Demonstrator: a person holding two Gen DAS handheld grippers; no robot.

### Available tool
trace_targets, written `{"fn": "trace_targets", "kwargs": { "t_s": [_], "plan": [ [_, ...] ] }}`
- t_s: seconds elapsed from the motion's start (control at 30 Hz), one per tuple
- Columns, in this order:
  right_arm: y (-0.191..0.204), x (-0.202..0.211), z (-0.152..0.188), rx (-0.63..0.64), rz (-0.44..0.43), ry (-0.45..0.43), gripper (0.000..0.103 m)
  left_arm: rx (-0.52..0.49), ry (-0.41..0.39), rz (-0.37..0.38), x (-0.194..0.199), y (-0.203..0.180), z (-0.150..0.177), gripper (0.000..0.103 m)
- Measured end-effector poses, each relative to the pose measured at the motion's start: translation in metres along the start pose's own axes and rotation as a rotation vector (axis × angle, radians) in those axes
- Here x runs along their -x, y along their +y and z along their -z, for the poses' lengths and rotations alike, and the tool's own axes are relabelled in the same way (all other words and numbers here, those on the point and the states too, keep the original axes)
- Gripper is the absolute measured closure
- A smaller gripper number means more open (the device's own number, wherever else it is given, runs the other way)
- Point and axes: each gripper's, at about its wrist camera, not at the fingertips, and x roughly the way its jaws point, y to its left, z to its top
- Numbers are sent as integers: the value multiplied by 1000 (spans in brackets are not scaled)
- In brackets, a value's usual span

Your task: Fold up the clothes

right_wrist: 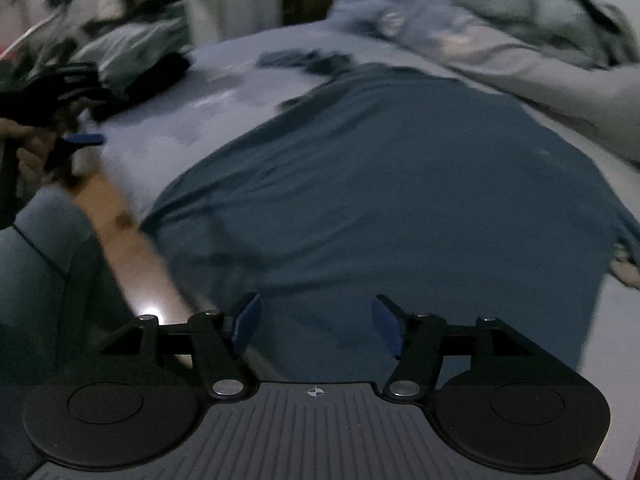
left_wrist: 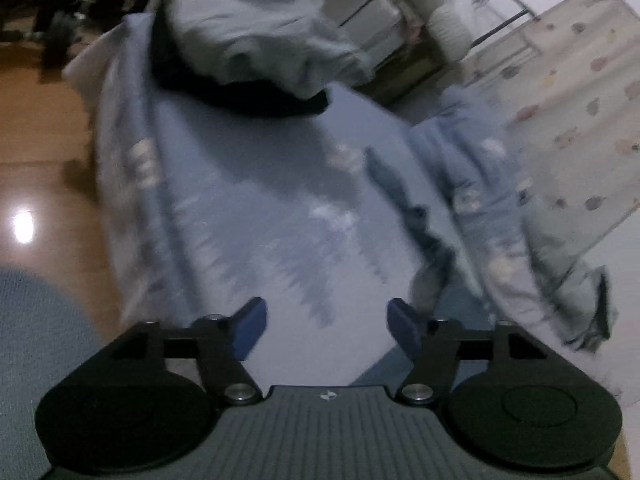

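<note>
Right gripper (right_wrist: pixel 316 326): jaws are spread, nothing is held between them; the dark blue garment (right_wrist: pixel 400 184) is seen lying just beyond the tips, laid mostly flat on the pale bed sheet (right_wrist: pixel 168 120). Left gripper (left_wrist: pixel 326 326): jaws are likewise released and empty, only the sheet is seen past them. So the garment is gripped by neither tool. Risk one: the near-left edge of the garment is draped close to the bed's edge by the wooden floor (right_wrist: pixel 132 248), so it is likely to be dragged off if a grab is made too shallow. Risk two: creases are visible across the near half, and a lopsided fold is probable if they are not smoothed. Risk three: both views are blurred and dim, so hem and sheet can be confused and the sheet pinched along with the cloth. Further out, a rumpled light blue blanket (right_wrist: pixel 500 28) is piled touching the garment's far edge; it could be snagged on a far-side fold. A heap of other clothes (left_wrist: pixel 248 28) is seen at the far end, well apart.
</note>
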Motion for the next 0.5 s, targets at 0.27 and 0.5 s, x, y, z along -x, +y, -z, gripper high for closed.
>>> {"fn": "trace_targets", "kwargs": {
  "t_s": [0.27,0.5],
  "plan": [
    [-13,15,-14,-88,19,-49,30,1,23,125,-80,-34,-69,19],
    [-18,26,-36,-179,-36,-98,30,90,104,187,-195,-41,-111,19]
  ]
}}
